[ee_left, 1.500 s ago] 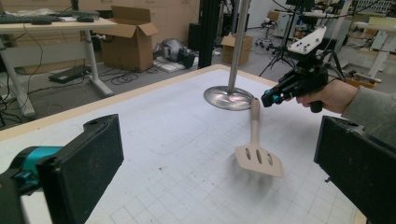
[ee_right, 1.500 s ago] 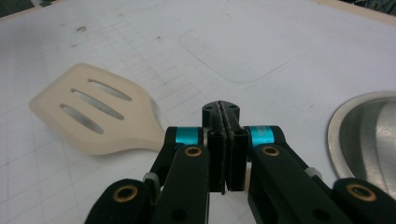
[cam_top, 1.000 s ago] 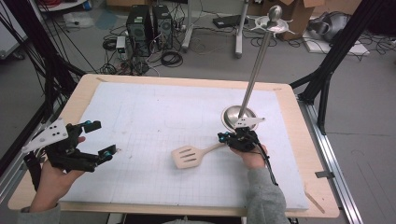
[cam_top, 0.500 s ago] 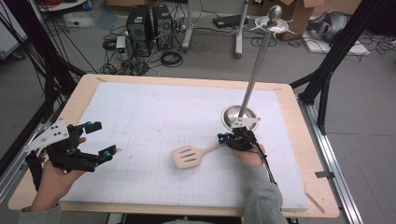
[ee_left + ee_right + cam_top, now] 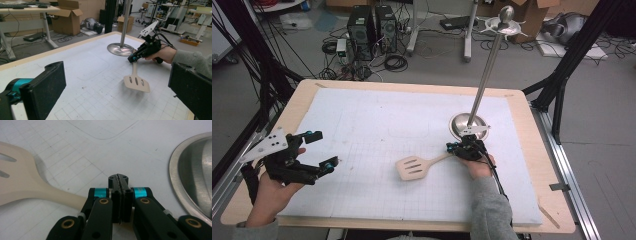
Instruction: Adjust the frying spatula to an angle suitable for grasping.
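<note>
**Spatula in my right gripper, left gripper idle**

Seen from above, my left gripper (image 5: 314,150) sat at about eight o'clock on the white gridded mat (image 5: 377,115), its jaws spread wide with nothing between them. Toward the centre, at roughly six o'clock, the pale slotted spatula (image 5: 414,166) lay with its blade flat on the mat and its handle running up toward four o'clock into my right gripper (image 5: 457,148). Just past that gripper, at about three o'clock, stood the steel stand's dished round base (image 5: 460,125), with a tall pole (image 5: 484,75) rising from it; I saw nothing loose lying in the dish.

My left gripper view showed what the high view could not: the spatula's three slots (image 5: 136,81), and the handle's end disappearing into the right gripper (image 5: 133,58) with my hand (image 5: 163,53) behind it. My right gripper view showed the jaws pressed fully together, the spatula's handle (image 5: 60,196) passing under them at nine o'clock, so I could not tell from there where the pads bit. The base's rim (image 5: 177,185) curved in at three o'clock.
</note>
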A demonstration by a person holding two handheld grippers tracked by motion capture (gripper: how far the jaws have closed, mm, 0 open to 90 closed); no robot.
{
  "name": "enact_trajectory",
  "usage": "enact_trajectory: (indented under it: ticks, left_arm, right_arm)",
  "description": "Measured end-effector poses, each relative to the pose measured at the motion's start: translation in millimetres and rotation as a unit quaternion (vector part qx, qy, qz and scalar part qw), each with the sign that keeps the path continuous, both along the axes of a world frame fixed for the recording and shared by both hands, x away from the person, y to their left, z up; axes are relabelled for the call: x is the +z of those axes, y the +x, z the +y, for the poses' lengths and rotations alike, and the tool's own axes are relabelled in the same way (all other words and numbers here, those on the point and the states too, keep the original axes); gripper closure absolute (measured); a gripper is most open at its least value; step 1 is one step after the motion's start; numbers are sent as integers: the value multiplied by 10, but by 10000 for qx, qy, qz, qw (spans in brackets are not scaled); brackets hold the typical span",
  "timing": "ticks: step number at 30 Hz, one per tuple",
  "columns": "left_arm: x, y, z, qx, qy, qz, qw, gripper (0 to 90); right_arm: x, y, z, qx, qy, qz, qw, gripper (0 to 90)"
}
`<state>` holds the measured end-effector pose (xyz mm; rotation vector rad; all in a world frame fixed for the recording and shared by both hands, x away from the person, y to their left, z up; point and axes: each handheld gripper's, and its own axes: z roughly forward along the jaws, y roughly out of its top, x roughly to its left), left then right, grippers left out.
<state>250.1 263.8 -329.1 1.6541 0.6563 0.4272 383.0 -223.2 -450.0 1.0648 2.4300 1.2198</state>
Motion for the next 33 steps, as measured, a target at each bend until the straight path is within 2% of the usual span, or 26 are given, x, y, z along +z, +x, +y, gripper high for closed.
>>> enact_trajectory:
  ticks: [11, 19, 23, 26, 33]
  left_arm:
    - [-22, 12, 12, 34, 38, 37, 10000, 18]
    - [-45, 23, 2, 36, 80, 81, 9999, 18]
    - [-56, 20, 17, 61, 88, 89, 9999, 18]
    - [-70, 5, 36, 100, 111, 113, 9998, 18]
    - [-66, -43, 75, 171, 106, 102, 9997, 18]
  right_arm:
    - [-4, -7, 77, -40, -106, 64, 9999, 900]
    - [-3, -18, 70, -135, -6, 243, 9996, 900]
    - [20, -37, 44, -75, 38, 317, 9995, 900]
    - [22, -49, 53, -99, -18, 274, 9996, 900]
    - [21, -50, 34, -69, 23, 323, 9995, 900]
